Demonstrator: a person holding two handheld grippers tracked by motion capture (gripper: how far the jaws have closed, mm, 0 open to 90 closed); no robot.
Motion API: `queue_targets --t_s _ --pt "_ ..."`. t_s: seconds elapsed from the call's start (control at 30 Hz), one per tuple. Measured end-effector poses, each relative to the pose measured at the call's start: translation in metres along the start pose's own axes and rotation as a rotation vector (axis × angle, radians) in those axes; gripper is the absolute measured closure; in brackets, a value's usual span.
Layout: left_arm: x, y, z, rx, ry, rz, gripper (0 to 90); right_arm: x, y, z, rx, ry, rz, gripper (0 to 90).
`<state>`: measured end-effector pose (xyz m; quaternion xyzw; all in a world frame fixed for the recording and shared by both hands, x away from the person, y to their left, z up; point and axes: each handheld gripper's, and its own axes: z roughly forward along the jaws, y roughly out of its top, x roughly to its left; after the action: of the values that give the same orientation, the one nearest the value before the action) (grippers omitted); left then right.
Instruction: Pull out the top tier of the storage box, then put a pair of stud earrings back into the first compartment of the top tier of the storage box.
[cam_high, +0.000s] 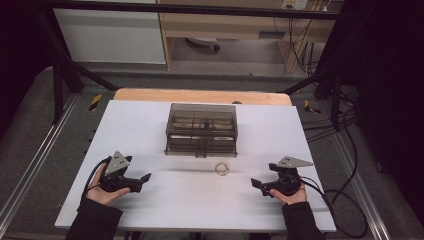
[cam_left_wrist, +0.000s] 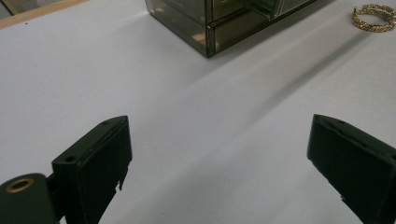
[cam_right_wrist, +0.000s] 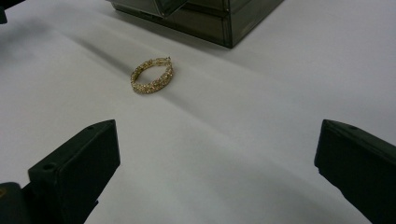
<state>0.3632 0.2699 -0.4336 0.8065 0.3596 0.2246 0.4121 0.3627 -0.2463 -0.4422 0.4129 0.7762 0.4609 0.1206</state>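
gold bracelet (cam_right_wrist: 152, 75) lies ahead of the open right tool (cam_right_wrist: 217, 158), untouched.

Count: 1 bracelet, 1 box, 2 claws, 1 bench.

One gold bracelet (cam_high: 222, 169) lying flat on bench. One smoked clear drawer box (cam_high: 202, 130), closed; compartment count inside too murky to tell. Two claws: left claw (cam_high: 146, 177) and right claw (cam_high: 255, 183), each with two black jaws spread wide, nothing between. One bench (cam_high: 150, 210), white top. Two hands, one per claw.
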Motion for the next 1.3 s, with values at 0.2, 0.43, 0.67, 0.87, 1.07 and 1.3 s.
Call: queue_targets --t_s 0.2,0.43,0.67,0.87,1.07,1.3 --pt "0.003 -0.002 -0.001 -0.003 -0.002 -0.011 6.0 0.008 0.005 0.006 0.007 -0.012 -0.005 0.7" --pt "0.004 -0.003 -0.001 -0.007 -0.008 -0.015 5.9 0.018 0.009 0.017 0.024 -0.018 -0.009 0.7" --pt "0.006 -0.004 -0.001 -0.011 -0.01 -0.022 5.9 0.026 0.015 0.027 0.021 -0.037 -0.006 0.7" --pt "0.006 -0.004 -0.001 -0.011 -0.013 -0.022 5.7 0.032 0.019 0.035 0.03 -0.063 -0.008 1.3" --pt "0.007 -0.005 -0.001 -0.012 -0.015 -0.024 5.6 0.035 0.023 0.041 0.028 -0.087 -0.015 3.3" --pt "0.007 -0.005 -0.001 -0.014 -0.014 -0.028 5.6 0.038 0.027 0.048 0.032 -0.085 -0.016 9.6"
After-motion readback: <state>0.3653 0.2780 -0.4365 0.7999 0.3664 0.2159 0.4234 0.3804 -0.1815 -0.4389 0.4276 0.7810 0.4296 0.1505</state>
